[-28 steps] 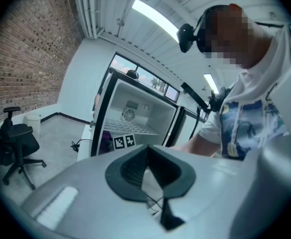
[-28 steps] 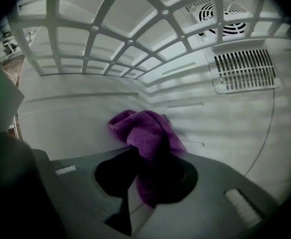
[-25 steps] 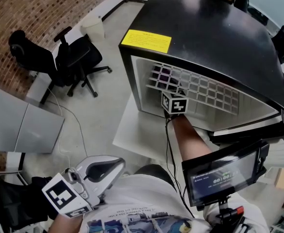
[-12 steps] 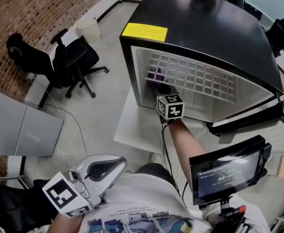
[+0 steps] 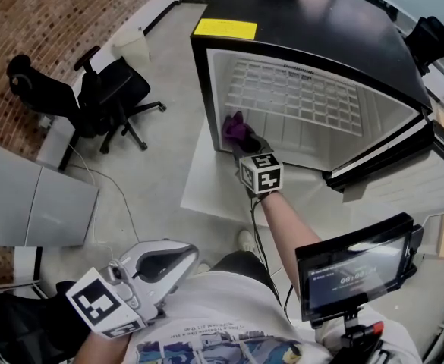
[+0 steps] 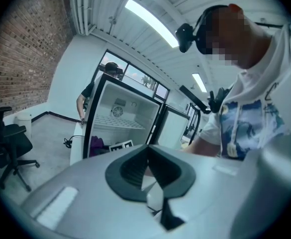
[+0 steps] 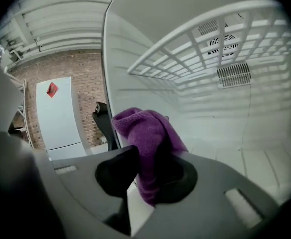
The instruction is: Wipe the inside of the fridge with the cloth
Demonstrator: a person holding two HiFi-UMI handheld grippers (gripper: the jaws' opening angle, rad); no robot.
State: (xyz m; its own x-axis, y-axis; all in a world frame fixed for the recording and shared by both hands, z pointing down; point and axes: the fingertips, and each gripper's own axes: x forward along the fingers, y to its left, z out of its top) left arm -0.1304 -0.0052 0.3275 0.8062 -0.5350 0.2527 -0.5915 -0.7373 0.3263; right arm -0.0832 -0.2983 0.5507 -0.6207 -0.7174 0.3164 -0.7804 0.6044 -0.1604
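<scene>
Two grippers: right gripper (image 5: 243, 144) reaches into the fridge (image 5: 320, 29) to do the wiping; left gripper (image 5: 177, 258) hangs low by the person's body, likely kept clear because one tool is enough
Right jaws: clamped on the purple cloth (image 7: 147, 133), a bunch of it sticking out past the tips so fabric rather than plastic meets the surface
Left jaws: together, nothing between them
Cloth place: near left corner of the fridge interior, close to the left wall, below the wire shelf (image 5: 290, 97); contact cannot be told
Fridge door (image 5: 434, 180): open at the right, giving the arm room
Count: one cloth, one fridge, one wire shelf, two grippers
</scene>
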